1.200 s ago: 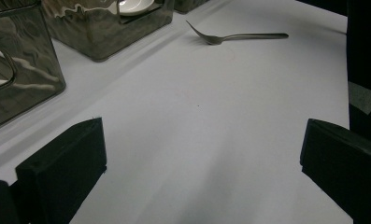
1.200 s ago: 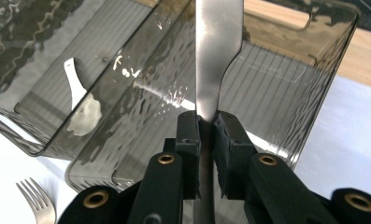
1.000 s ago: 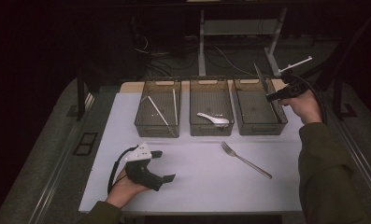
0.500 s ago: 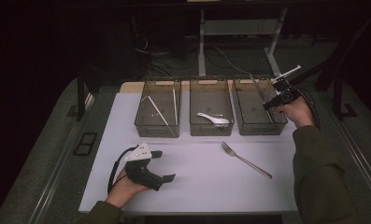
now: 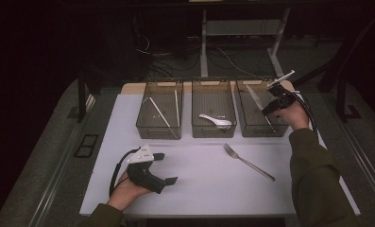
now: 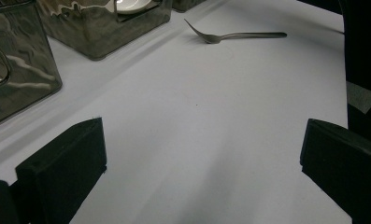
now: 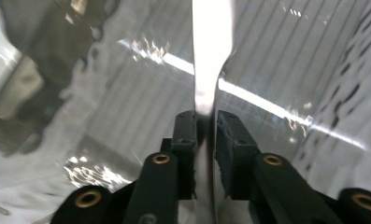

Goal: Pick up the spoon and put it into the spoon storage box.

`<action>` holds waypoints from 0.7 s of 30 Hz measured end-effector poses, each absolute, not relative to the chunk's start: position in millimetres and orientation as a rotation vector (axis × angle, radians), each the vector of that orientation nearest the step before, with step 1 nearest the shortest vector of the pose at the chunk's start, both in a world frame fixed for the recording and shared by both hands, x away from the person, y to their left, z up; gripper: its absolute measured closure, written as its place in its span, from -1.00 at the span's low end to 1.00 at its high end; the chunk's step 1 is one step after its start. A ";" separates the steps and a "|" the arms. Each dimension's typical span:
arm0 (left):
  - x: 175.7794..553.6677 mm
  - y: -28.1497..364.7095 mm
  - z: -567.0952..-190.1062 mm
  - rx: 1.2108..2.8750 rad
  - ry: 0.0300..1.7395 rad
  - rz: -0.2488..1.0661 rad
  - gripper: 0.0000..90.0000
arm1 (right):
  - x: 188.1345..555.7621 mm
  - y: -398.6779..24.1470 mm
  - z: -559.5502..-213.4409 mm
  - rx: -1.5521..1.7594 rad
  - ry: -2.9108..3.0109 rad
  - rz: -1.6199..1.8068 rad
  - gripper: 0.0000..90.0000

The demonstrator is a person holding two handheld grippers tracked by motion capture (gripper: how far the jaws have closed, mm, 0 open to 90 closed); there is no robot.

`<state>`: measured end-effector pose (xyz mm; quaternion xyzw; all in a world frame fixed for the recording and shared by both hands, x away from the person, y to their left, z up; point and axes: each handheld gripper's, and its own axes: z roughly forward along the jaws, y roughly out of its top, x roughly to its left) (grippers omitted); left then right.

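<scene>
Between my right gripper's [image 7: 205, 122] loosening jaws, a knife [image 7: 211, 42] over the right bin [image 5: 251, 130]; left gripper [image 5: 168, 168] agape on white table [image 5: 204, 175], room dark.

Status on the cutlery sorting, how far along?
Done: two sticks in the left bin, white spoon in the middle bin. In hand: right claw, jaws just opening, releases a metal utensil into the right bin. Left: fork on the table; left claw idle, open.

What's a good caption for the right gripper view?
Right gripper lowers a shiny utensil between its jaws into the right bin.
</scene>
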<state>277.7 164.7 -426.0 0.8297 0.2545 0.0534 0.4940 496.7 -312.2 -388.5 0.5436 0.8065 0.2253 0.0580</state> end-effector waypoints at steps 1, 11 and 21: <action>277.5 164.8 -425.8 2.013 0.616 0.131 -1.00 | 495.5 -313.5 -387.1 1.656 2.433 0.723 0.55; 277.5 164.6 -425.7 2.015 0.616 0.133 -1.00 | 480.7 -326.5 -370.4 1.586 2.386 0.932 0.17; 277.5 164.4 -426.4 2.019 0.615 0.136 -1.00 | 454.1 -326.8 -351.4 1.461 2.354 1.069 -0.02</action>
